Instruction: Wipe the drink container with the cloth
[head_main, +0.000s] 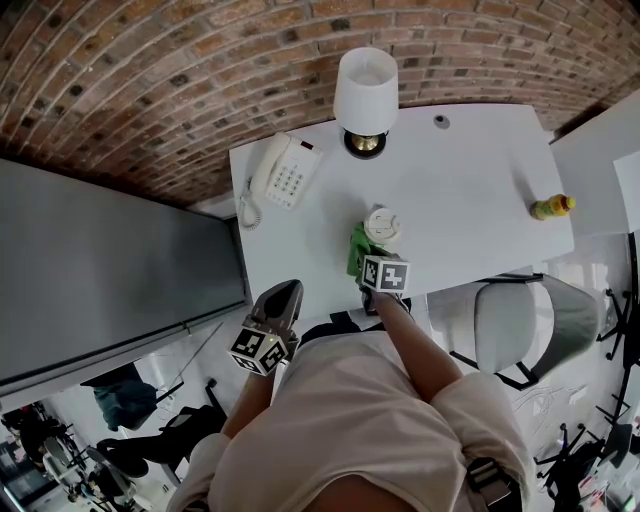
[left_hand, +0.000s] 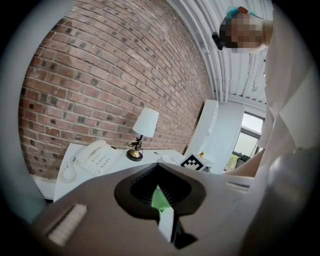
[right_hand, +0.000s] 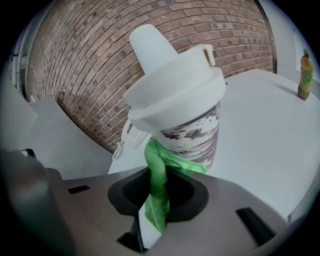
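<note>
A white-lidded paper cup (head_main: 383, 226) with a brown pattern stands upright on the white table (head_main: 470, 190), near its front edge. A green cloth (head_main: 356, 250) hangs against the cup's left side. My right gripper (head_main: 372, 263) is shut on that cloth right beside the cup. In the right gripper view the cloth (right_hand: 158, 186) runs from between the jaws of the right gripper (right_hand: 154, 212) up to the cup (right_hand: 186, 116), touching its wall. My left gripper (head_main: 283, 297) hovers off the table's front-left corner, shut with nothing in it; the left gripper (left_hand: 163, 206) looks toward the table.
A white lamp (head_main: 365, 95) stands at the back of the table, and a white phone (head_main: 283, 172) lies at its left. A yellow bottle (head_main: 552, 207) sits at the right edge. A grey chair (head_main: 520, 325) is at the right front; a grey panel (head_main: 110, 270) is on the left.
</note>
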